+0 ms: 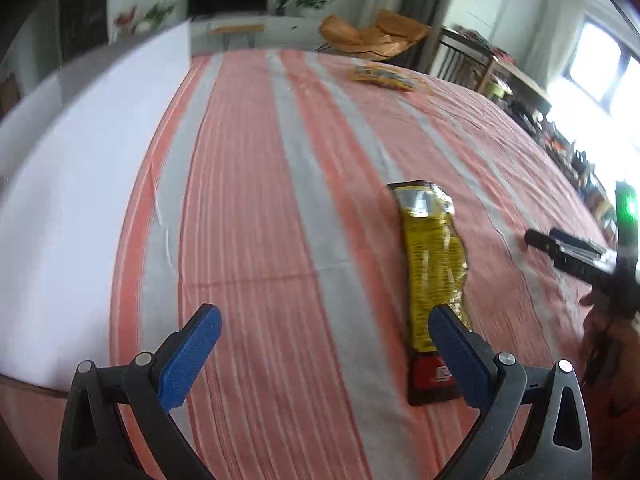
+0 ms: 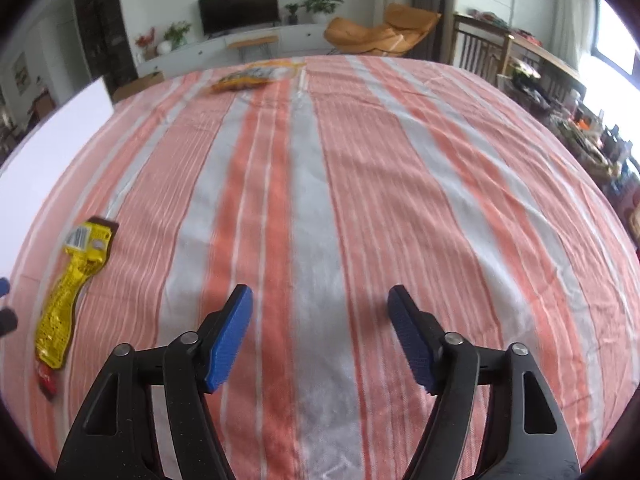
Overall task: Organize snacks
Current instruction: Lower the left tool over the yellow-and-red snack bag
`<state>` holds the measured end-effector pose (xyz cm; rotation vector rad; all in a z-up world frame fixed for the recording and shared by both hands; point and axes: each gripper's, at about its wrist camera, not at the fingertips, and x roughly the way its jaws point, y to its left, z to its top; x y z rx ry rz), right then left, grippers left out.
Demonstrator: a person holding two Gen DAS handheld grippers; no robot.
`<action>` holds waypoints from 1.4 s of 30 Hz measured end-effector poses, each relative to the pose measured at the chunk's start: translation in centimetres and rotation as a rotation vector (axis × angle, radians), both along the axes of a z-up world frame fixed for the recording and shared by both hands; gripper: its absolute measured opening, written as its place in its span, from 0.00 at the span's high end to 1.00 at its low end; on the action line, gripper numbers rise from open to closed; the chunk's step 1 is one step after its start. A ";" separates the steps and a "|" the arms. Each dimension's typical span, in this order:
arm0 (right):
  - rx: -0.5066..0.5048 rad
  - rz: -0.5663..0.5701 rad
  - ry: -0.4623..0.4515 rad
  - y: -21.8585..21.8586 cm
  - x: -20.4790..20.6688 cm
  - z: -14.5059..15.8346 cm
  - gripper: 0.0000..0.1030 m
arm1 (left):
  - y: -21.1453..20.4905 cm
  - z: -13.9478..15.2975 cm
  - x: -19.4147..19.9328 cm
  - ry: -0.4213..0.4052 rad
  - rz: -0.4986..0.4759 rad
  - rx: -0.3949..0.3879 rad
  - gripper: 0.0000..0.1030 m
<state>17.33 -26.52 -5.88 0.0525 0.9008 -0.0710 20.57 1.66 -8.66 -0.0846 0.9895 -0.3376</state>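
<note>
A long yellow snack packet with a dark red end lies flat on the striped cloth, just ahead of my left gripper's right finger. My left gripper is open and empty above the cloth. The packet also shows at the left of the right wrist view. A second orange-yellow snack bag lies at the far end of the table; it also shows in the right wrist view. My right gripper is open and empty over the cloth. Its body shows at the right of the left wrist view.
A white board or box stands along the table's left side. Beyond the table are a TV, a low white cabinet, plants, an orange chair and cluttered shelves at the right.
</note>
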 end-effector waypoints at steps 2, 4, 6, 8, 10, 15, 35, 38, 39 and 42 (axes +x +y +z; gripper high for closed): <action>-0.012 0.009 0.006 -0.2 1.0 0.1 0.23 | 1.0 0.0 -0.6 0.036 0.012 -0.112 0.01; -0.001 0.014 0.007 -0.7 1.6 -0.3 0.21 | 0.3 0.6 -1.5 0.036 -0.006 -0.179 0.01; -0.006 0.017 0.010 -0.6 2.2 -0.8 0.20 | -1.6 1.1 -1.7 0.035 -0.071 -0.150 0.01; -0.006 0.017 0.012 -0.6 2.3 -0.8 0.18 | -5.0 1.2 -2.0 0.019 -0.143 -0.042 0.01; -0.007 0.017 0.014 -0.6 2.4 -0.8 0.18 | -8.2 0.3 -1.6 0.004 -0.183 0.091 0.01; -0.006 0.017 0.014 -0.5 2.5 -0.8 0.18 | -10.6 -1.7 1.3 -0.021 -0.092 0.213 0.01; -0.006 0.018 0.013 -0.6 2.4 -0.8 0.17 | -5.2 -1.4 4.6 0.012 0.063 0.152 0.00; -0.006 0.018 0.013 -0.6 2.4 -0.8 0.17 | -4.7 -1.4 4.7 0.021 0.051 0.152 0.00; -0.006 0.018 0.013 -0.6 2.4 -0.8 0.17 | -4.5 -1.3 4.7 0.020 0.048 0.151 0.00; -0.005 0.018 0.013 -0.6 2.4 -0.8 0.17 | -4.1 -1.3 4.3 0.026 0.053 0.152 0.00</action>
